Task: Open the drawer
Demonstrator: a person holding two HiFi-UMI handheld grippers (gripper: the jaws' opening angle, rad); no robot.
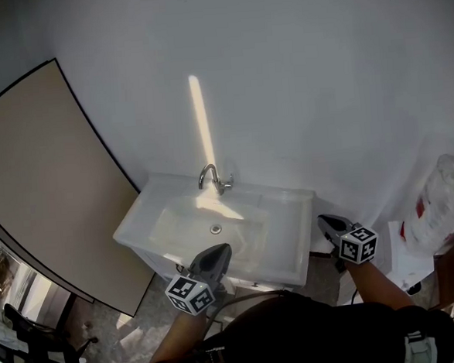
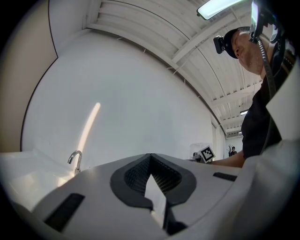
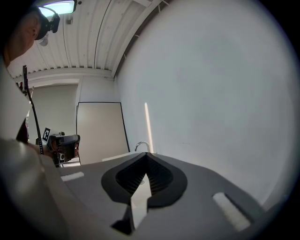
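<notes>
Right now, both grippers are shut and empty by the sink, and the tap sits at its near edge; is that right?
Not quite: the head view shows the tap at the sink's far edge, by the wall. The left gripper and right gripper are indeed shut and empty.

A white counter (image 1: 290,246) stands against a white wall, with a sunken basin (image 1: 179,223) moulded into its top, a round drain (image 1: 216,229) in the basin floor and a curved chrome tap (image 1: 211,176) at its back edge.
</notes>
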